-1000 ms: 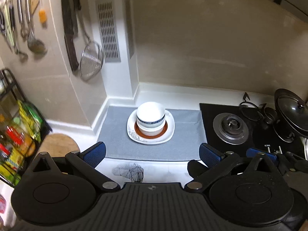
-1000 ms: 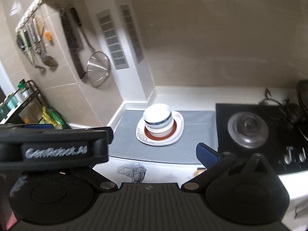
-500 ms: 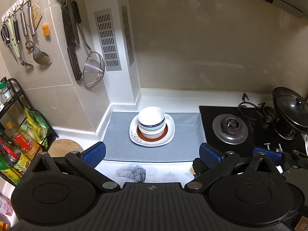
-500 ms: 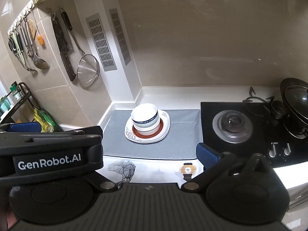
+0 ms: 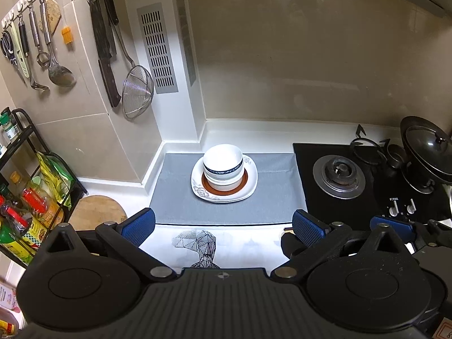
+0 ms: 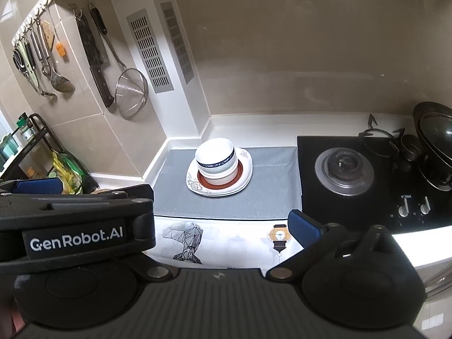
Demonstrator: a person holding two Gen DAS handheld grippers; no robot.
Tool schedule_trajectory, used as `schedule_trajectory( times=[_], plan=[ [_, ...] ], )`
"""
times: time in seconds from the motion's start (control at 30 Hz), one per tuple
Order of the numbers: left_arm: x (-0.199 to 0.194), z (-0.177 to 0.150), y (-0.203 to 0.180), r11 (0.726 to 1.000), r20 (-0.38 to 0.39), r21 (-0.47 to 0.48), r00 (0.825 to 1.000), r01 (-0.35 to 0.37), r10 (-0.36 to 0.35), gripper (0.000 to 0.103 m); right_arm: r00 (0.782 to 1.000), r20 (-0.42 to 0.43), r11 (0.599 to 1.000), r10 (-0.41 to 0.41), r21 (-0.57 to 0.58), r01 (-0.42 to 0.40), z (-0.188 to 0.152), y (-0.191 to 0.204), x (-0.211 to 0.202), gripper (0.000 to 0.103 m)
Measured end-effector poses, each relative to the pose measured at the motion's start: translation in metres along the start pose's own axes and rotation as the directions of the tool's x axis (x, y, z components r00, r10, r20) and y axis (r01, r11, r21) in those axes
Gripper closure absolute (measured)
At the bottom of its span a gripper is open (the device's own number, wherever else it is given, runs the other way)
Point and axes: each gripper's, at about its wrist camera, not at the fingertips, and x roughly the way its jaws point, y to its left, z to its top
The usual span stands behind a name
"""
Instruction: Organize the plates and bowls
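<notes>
You are seeing both views bending hard at the edges, fisheye-style, with corners darkening. A bright pool is falling on the counter (image 5: 240,243) at lower centre, glaring white, while the hob (image 5: 367,180) at right is sitting dim. Everything is looking sharp, without motion blur.

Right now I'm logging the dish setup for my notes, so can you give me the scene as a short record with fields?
stack: bowls nested on plates
top bowl: white with a dark blue band
plates: white square one with a flower print, a brown-rimmed one on it
under stack: grey mat
right of mat: black stove with a lidded wok
left wall: strainer, knife and ladles hanging
left gripper: open, empty, short of the stack
right gripper: open, empty
</notes>
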Motion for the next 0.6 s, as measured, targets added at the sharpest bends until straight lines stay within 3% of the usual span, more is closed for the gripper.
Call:
schedule_trajectory(
  times=[0.6],
  plan=[
    [0.006, -0.011, -0.001, 1.000, -0.030, 0.005, 1.000, 0.005, -0.004, 0.000, 1.000, -0.030, 1.000, -0.007, 0.006, 0.007, -0.012, -0.002, 0.004, 0.001]
  ],
)
